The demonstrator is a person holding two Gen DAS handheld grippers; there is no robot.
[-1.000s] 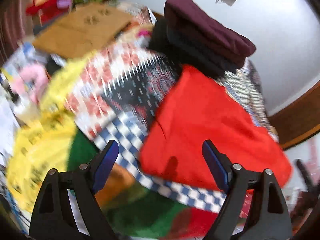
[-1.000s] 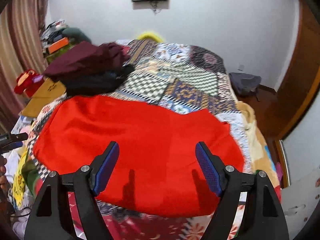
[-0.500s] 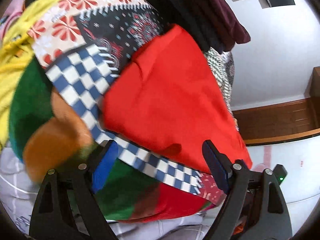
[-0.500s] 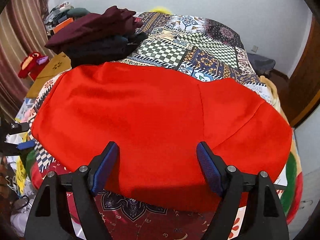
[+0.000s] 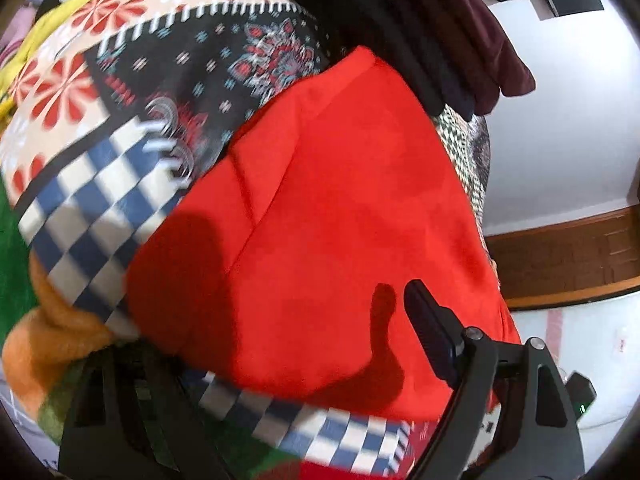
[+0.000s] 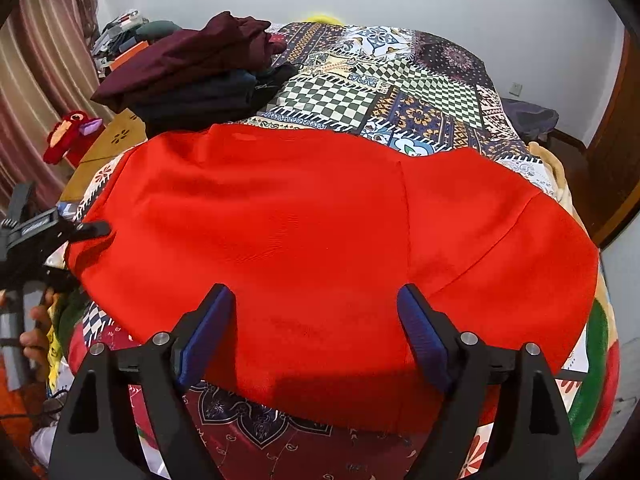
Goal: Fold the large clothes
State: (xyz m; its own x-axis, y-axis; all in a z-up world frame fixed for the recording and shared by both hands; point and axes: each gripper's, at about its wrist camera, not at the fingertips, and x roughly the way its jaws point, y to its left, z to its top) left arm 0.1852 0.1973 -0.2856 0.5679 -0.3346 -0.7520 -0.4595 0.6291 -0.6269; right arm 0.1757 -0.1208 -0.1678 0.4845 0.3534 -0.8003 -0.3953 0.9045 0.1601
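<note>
Both grippers drop toward the bed. The left gripper swings off the yellow and patchwork clutter it faced a second ago, rolls, and comes in low at the corner of the red cloth, which now fills its view; its left finger sits below the cloth's edge, over the quilt. The right gripper sinks too, and the near hem that lay well ahead now lies between its fingers. Its jaws have just been opening, nothing pinched. The left gripper's tip now shows at the cloth's left corner in the right view.
</note>
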